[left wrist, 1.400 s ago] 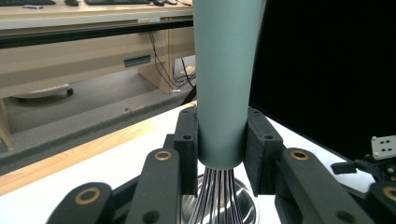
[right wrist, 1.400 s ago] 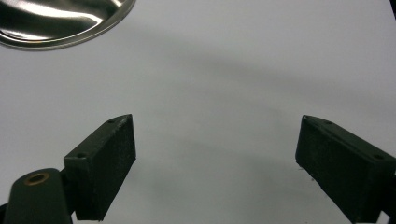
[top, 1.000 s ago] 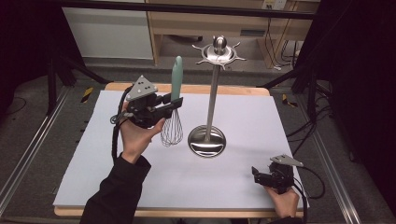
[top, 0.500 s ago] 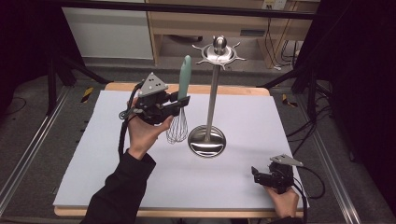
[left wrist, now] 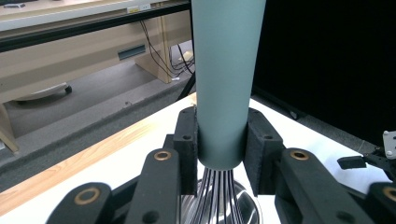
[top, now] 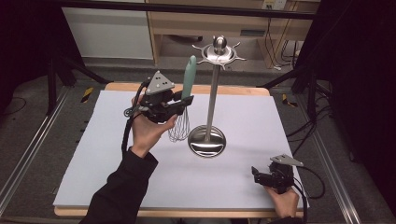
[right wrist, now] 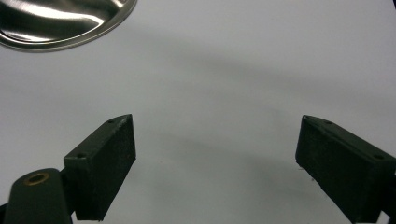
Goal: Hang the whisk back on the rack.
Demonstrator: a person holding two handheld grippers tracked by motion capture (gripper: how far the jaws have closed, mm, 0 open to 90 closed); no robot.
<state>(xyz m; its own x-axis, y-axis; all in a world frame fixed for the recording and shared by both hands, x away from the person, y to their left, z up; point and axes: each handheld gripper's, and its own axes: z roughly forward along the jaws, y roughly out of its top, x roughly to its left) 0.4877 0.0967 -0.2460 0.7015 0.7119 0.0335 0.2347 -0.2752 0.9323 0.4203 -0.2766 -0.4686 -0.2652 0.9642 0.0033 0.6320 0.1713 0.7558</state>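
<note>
Whisk [top: 186, 98] clamped upright in left tongs [top: 180, 103], beside stand [top: 209, 98]

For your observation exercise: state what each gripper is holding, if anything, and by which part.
The left gripper holds the whisk upright, jaws shut on the lower end of its green handle, just above the wires. The right gripper holds nothing; its jaws are open.

A white sheet covers the tabletop [top: 116, 154], with a wooden edge showing at its far side. Beyond it stands pale wooden furniture [top: 187, 32] with cables [top: 271, 42] hanging beside it. Metal rails [top: 28, 154] flank the tabletop on grey floor.
</note>
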